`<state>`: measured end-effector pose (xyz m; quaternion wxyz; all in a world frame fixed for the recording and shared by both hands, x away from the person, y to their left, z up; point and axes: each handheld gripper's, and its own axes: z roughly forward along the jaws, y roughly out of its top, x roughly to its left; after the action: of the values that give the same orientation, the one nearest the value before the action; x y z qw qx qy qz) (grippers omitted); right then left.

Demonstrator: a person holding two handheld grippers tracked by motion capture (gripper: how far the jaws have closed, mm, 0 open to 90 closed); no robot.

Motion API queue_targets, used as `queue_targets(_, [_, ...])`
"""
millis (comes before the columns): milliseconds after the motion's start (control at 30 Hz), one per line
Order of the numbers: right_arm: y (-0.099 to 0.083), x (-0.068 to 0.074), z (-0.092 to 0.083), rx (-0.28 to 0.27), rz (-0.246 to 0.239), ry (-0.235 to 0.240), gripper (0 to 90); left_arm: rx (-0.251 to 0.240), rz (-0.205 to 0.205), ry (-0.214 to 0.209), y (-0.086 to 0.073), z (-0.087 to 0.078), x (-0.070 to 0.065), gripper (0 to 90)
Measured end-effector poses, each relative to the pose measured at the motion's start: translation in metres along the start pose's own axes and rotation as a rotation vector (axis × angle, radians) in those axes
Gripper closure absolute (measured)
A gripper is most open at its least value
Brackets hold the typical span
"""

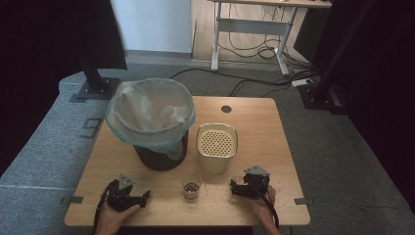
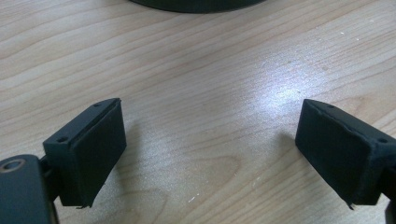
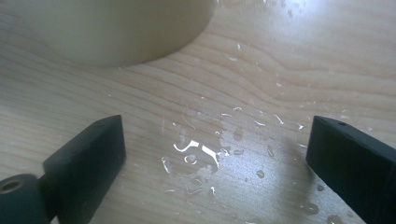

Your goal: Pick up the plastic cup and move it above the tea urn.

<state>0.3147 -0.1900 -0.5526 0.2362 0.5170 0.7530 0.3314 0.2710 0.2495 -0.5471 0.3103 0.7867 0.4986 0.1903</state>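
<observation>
My left gripper [image 1: 142, 197] rests low over the table's front left, held by a hand, jaws pointing right. In the left gripper view the left gripper [image 2: 210, 126] is open, with bare wood between the pads. My right gripper [image 1: 236, 186] sits at the front right, jaws pointing left toward a small glass cup [image 1: 191, 185] with dark contents. In the right gripper view the right gripper [image 3: 215, 135] is open over a wet patch of water droplets [image 3: 201, 154]. A cream container [image 1: 217, 144] with a perforated top stands just behind; its wall [image 3: 107, 28] shows close ahead.
A black bin [image 1: 159, 156] lined with a pale bag [image 1: 149, 110] stands at the table's back left; its base [image 2: 196, 3] is ahead of the left jaws. The wooden table [image 1: 274, 147] has a round cable hole [image 1: 225, 109]. Grey carpet surrounds it.
</observation>
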Motion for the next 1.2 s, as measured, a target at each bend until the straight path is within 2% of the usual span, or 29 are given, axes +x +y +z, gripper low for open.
queue_targets(33, [0.0,0.0,0.0,0.0,0.0,0.0,6.2,0.0,0.0,0.0,0.0,0.0,0.0,8.2])
queue_targets(100, [0.0,0.003,-0.005,-0.036,-0.008,0.011,8.6,0.0,0.002,-0.001,0.001,0.001,0.002,8.5])
queue_targets(200, [0.001,0.01,-0.016,-0.101,-0.012,0.064,13.0,-0.003,-0.003,0.004,0.002,0.001,0.003,9.7])
queue_targets(233, [0.002,0.016,-0.022,-0.128,-0.026,0.101,13.6,-0.004,-0.004,0.005,0.002,0.001,0.003,10.3])
queue_targets(300, [0.002,0.019,-0.024,-0.136,-0.032,0.115,14.0,-0.003,-0.004,0.005,0.002,0.001,0.003,10.3])
queue_targets(367, [0.003,0.034,-0.032,-0.164,-0.053,0.174,15.2,-0.004,-0.004,0.006,0.002,0.001,0.003,10.4])
queue_targets(433, [0.003,0.038,-0.033,-0.17,-0.064,0.187,15.4,-0.003,-0.003,0.007,0.002,0.001,0.003,10.5])
queue_targets(467, [0.004,0.044,-0.034,-0.174,-0.072,0.205,15.5,-0.004,-0.003,0.007,0.002,0.001,0.003,10.5])
queue_targets(500, [0.004,0.057,-0.036,-0.182,-0.093,0.244,15.5,-0.004,-0.003,0.007,0.002,0.001,0.003,10.7])
queue_targets(533, [0.004,0.057,-0.036,-0.182,-0.093,0.244,15.5,-0.004,-0.003,0.007,0.002,0.001,0.003,10.7])
queue_targets(567, [0.005,0.068,-0.037,-0.184,-0.111,0.279,15.5,-0.004,-0.002,0.007,0.002,0.001,0.003,10.7])
queue_targets(600, [0.005,0.071,-0.037,-0.184,-0.117,0.294,15.5,-0.004,-0.002,0.007,0.002,0.001,0.003,10.7])
queue_targets(633, [0.005,0.071,-0.037,-0.184,-0.117,0.294,15.5,-0.004,-0.003,0.007,0.002,0.001,0.003,10.7])
queue_targets(767, [0.007,0.091,-0.035,-0.184,-0.129,0.381,15.5,-0.004,-0.002,0.007,0.002,0.001,0.003,10.7])
queue_targets(1000, [0.013,0.109,-0.028,-0.191,-0.153,0.436,16.3,-0.005,-0.003,0.007,0.002,0.001,0.003,10.7])
queue_targets(1033, [0.017,0.118,-0.023,-0.194,-0.171,0.452,17.3,-0.005,-0.003,0.007,0.002,0.001,0.003,10.8])
queue_targets(1067, [0.017,0.118,-0.023,-0.194,-0.171,0.452,17.3,-0.005,-0.003,0.007,0.002,0.001,0.003,10.8])
queue_targets(1100, [0.023,0.125,-0.017,-0.198,-0.191,0.463,18.2,-0.007,-0.003,0.009,0.001,0.001,0.002,11.1])
queue_targets(1167, [0.025,0.128,-0.014,-0.201,-0.192,0.465,19.0,-0.007,-0.003,0.008,0.001,0.001,0.002,11.2])
queue_targets(1200, [0.03,0.135,-0.006,-0.197,-0.183,0.488,22.5,-0.007,-0.003,0.008,0.001,0.001,0.002,11.3])
